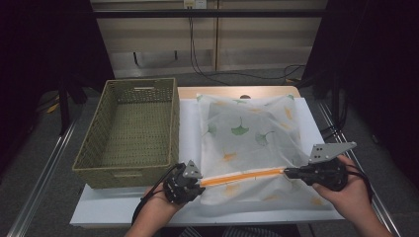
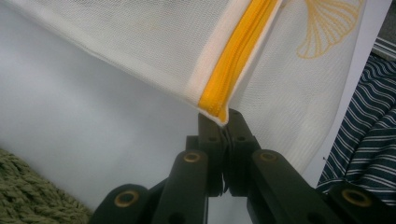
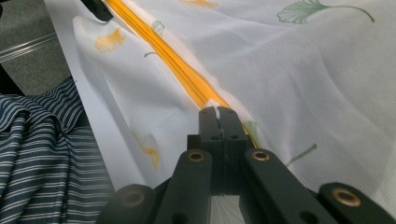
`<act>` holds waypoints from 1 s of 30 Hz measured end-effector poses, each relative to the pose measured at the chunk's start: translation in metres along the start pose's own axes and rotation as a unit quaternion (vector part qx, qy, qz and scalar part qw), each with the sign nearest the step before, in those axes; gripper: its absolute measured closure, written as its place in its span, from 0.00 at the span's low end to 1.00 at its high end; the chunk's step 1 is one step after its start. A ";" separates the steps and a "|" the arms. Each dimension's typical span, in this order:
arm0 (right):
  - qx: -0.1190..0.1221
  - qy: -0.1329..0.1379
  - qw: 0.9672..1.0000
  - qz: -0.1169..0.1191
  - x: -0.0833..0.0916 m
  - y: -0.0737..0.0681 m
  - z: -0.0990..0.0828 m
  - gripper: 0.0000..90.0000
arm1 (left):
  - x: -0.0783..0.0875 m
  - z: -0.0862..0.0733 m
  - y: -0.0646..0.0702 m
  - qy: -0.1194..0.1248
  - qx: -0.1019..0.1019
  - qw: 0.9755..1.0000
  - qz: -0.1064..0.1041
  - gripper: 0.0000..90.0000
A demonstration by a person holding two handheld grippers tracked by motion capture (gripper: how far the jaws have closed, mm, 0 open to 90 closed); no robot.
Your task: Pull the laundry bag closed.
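Observation:
A white mesh bag (image 1: 247, 133) printed with green and orange ginkgo leaves lies on the white table top. An orange zipper (image 1: 242, 176) runs along its near edge. My left gripper (image 1: 200, 183) is shut on the zipper's left end (image 2: 218, 112), holding that corner a little above the table. My right gripper (image 1: 286, 172) is shut on the bag at the zipper's right end (image 3: 215, 106), where a small white tab shows between the jaws. The zipper (image 3: 159, 46) stretches taut between the two grippers.
An empty green woven basket (image 1: 129, 163) stands at the left of the table, close to my left gripper. A striped dark garment (image 3: 42, 149) on the person sits below the near table edge. Cables hang against the back wall (image 1: 197, 59).

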State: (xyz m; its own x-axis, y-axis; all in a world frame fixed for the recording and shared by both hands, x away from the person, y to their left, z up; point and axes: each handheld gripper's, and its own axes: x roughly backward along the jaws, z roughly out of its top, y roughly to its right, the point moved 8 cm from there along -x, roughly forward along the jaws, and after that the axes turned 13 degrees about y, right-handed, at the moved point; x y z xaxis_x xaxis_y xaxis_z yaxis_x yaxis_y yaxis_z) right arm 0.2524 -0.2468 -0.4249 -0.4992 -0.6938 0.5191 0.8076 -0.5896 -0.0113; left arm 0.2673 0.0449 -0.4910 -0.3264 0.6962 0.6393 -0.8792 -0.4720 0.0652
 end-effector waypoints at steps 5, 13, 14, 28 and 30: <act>-0.006 0.002 1.000 -0.004 0.005 0.003 -0.004 1.00 | 0.003 -0.002 -0.004 -0.008 -0.017 1.000 -0.003 0.98; -0.015 0.001 1.000 -0.013 0.012 0.009 -0.011 1.00 | 0.003 -0.002 -0.004 -0.011 -0.020 1.000 -0.007 0.98; -0.015 0.000 1.000 -0.017 0.012 0.010 -0.011 1.00 | 0.003 -0.002 -0.004 -0.012 -0.020 1.000 -0.007 0.98; -0.032 -0.003 0.999 -0.039 0.026 0.020 -0.024 1.00 | 0.004 -0.004 -0.004 -0.020 -0.018 1.000 -0.011 0.98; -0.035 -0.005 0.999 -0.040 0.028 0.022 -0.027 1.00 | 0.003 -0.004 -0.004 -0.016 -0.016 1.000 -0.013 0.98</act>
State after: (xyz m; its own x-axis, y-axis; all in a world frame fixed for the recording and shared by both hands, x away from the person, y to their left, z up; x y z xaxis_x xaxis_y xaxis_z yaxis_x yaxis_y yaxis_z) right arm 0.2478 -0.2900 -0.4337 -0.5579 -0.6397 0.5286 0.7410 -0.6708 -0.0297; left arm 0.2681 0.0508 -0.4929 -0.2936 0.6901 0.6615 -0.8980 -0.4363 0.0567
